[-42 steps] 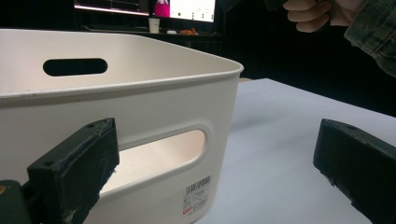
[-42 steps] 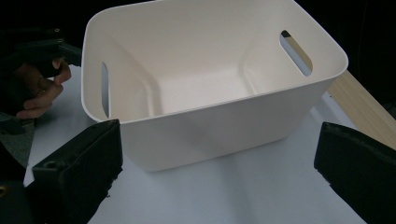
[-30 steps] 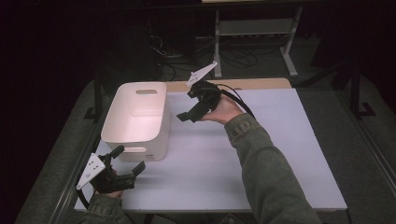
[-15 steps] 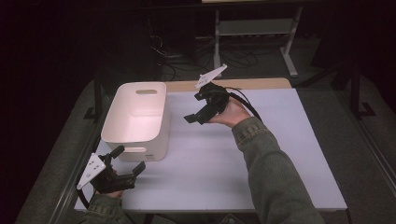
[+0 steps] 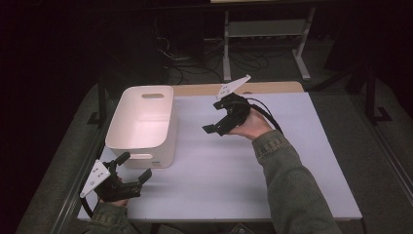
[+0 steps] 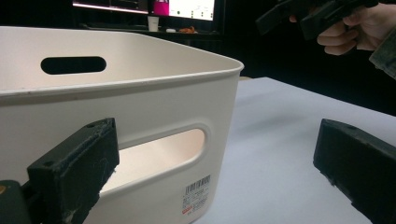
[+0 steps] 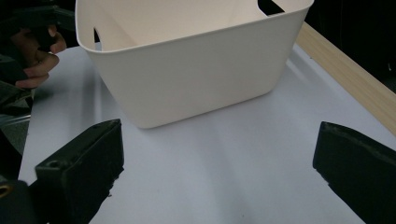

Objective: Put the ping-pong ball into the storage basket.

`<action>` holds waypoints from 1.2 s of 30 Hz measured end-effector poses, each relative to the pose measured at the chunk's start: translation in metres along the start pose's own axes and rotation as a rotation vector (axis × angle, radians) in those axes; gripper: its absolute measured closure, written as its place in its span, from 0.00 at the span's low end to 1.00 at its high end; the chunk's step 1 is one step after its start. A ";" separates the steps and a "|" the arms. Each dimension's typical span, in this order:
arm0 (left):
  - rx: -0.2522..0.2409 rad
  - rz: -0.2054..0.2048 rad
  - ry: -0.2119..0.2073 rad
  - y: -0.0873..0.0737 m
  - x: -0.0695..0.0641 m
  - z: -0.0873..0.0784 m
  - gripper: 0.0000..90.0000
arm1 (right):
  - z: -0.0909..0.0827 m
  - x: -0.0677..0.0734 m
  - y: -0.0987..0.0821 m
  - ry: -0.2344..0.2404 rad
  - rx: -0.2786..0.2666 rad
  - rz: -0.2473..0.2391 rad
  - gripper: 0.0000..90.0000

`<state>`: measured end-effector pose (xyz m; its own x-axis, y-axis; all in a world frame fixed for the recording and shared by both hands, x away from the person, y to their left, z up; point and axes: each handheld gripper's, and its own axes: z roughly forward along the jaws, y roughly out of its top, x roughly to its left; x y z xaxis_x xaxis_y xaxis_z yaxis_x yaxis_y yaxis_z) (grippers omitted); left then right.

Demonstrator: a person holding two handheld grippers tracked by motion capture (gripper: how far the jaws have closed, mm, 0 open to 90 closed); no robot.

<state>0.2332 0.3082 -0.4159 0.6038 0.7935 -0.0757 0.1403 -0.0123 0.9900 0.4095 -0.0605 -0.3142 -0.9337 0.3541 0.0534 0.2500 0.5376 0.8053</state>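
Observation:
A white plastic bin [image 5: 143,124] with handle slots stands on the left part of the white table [image 5: 234,165], and nothing lies inside it. My left gripper [image 5: 134,168] is open at the table's near left corner, just in front of the bin's near end wall [image 6: 140,135]. My right gripper [image 5: 214,117] is open and held above the table's middle, to the right of the bin, its jaws pointing at the bin's long side [image 7: 196,70]. Nothing sits between either pair of jaws. In the left gripper view the right gripper [image 6: 303,16] shows at top right.
A wooden strip [image 5: 263,87] runs along the table's far edge. Beyond it stand a metal rack [image 5: 263,34] and floor cables [image 5: 195,53] in the dark. Bare tabletop spreads to the right of the bin. A barcode label [image 6: 196,193] is stuck on the bin's near wall.
My right gripper has moved to the right, away from the bin, and slightly toward the near side. The left gripper and the bin have stayed put.

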 end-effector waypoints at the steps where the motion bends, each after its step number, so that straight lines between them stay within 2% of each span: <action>1: 0.001 0.001 0.000 0.000 0.000 0.000 0.00 | -0.001 0.000 -0.002 -0.004 -0.002 0.000 0.02; 11: -0.002 -0.001 -0.001 0.000 0.000 0.000 0.00 | -0.013 0.003 -0.022 -0.023 -0.027 0.008 0.02; 25: -0.003 -0.003 0.004 0.000 0.000 0.000 0.00 | -0.035 0.004 -0.050 -0.062 -0.071 0.050 0.00; 36: -0.002 -0.004 0.007 0.000 0.000 -0.001 0.00 | -0.058 0.002 -0.070 -0.116 -0.103 0.074 0.00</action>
<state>0.2328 0.3085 -0.4159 0.5982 0.7975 -0.0785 0.1406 -0.0080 0.9900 0.3750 -0.1415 -0.3359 -0.8762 0.4791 0.0516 0.2842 0.4275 0.8582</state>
